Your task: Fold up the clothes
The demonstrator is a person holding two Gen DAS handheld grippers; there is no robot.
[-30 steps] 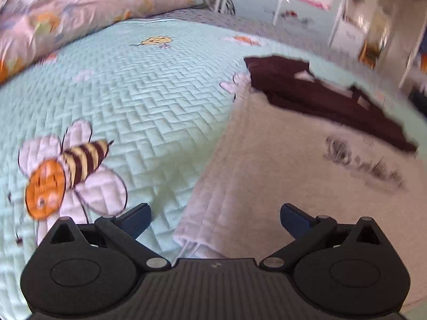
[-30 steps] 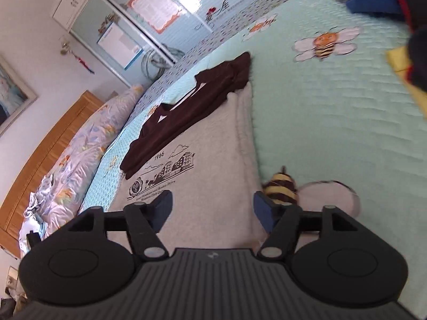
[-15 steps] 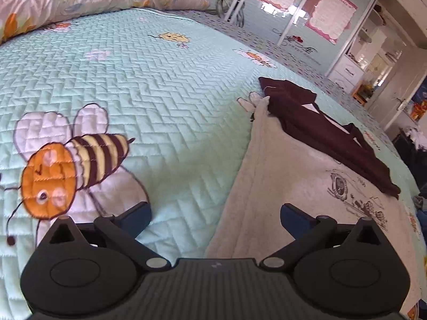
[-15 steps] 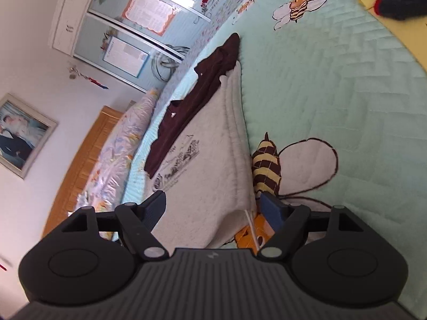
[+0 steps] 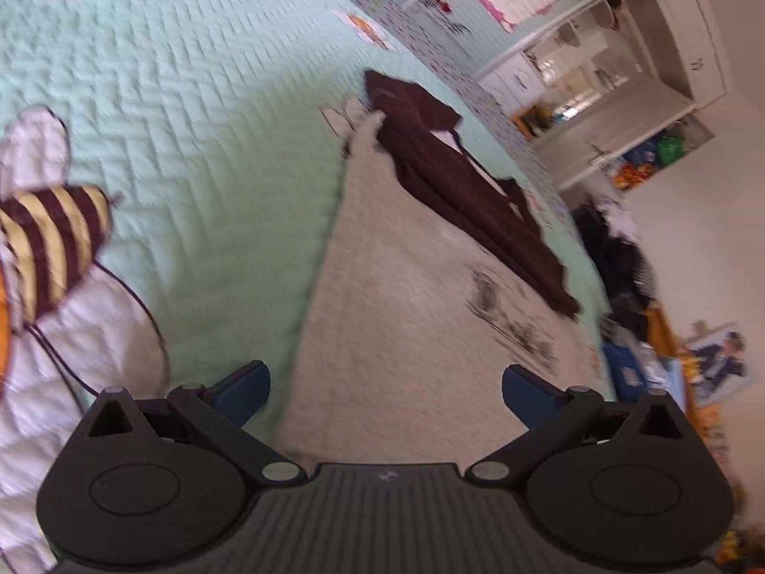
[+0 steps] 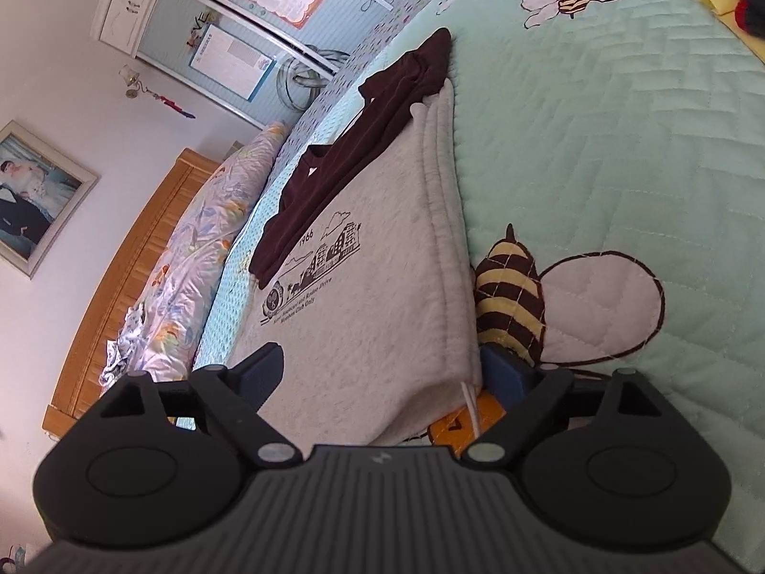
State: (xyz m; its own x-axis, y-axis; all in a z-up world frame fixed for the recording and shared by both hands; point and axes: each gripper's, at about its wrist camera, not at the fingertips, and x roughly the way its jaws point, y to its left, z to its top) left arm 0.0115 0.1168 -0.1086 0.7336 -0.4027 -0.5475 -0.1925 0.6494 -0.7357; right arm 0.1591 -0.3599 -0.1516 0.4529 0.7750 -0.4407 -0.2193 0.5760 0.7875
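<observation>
A grey top (image 6: 382, 296) lies folded on the bed (image 6: 597, 143), its near edge between the opening jaws of the right hand-held gripper (image 6: 377, 373). The left hand-held gripper (image 5: 382, 392), jaws apart, straddles its other corner. Beyond lies a brown garment (image 6: 354, 153).

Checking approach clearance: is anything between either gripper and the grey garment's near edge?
Nothing visible. The left gripper and right gripper stand open right at the grey garment, the right's jaws opening. The dark brown garment lies across its far end.

sweatshirt (image 6: 382, 296) grey, black print | garment (image 6: 344, 162) dark brown | quilt (image 6: 597, 153) mint, bees
</observation>
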